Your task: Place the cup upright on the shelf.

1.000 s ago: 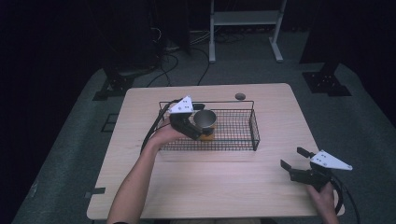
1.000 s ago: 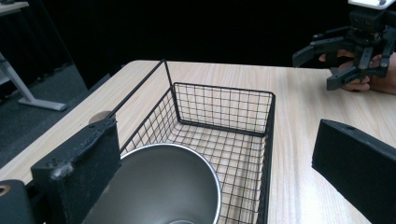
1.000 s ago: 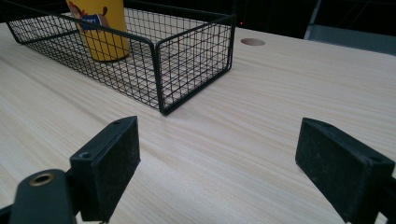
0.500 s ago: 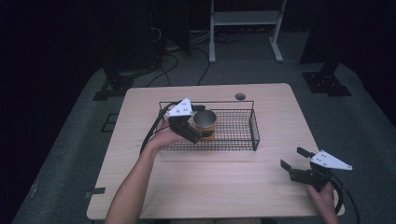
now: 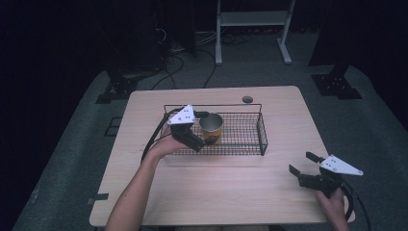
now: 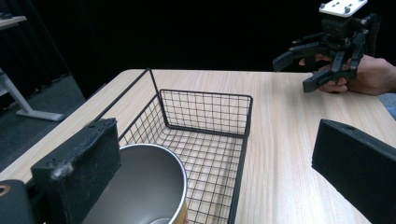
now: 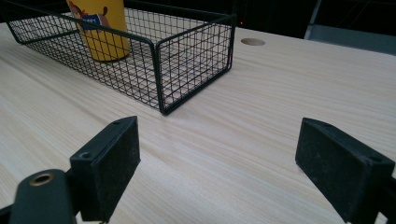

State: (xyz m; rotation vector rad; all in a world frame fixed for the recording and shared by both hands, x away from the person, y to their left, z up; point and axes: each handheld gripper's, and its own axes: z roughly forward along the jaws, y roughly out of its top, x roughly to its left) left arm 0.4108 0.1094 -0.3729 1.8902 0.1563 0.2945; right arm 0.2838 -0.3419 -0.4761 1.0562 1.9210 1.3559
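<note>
My left gripper (image 5: 198, 139) has its jaws wide open beside the yellow cup (image 5: 211, 128), standing at the basket's (image 5: 262, 137) left end; I'd lift straight clear. Right gripper (image 5: 302, 167) rests open, empty.

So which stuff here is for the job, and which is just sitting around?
For the job:
- yellow cup, standing in the basket
- wire basket
- left tool, open beside the cup
- right tool, open, waiting above the table

Just sitting around:
- white stand behind the table
- cables on the floor
- round hole in the tabletop
</note>
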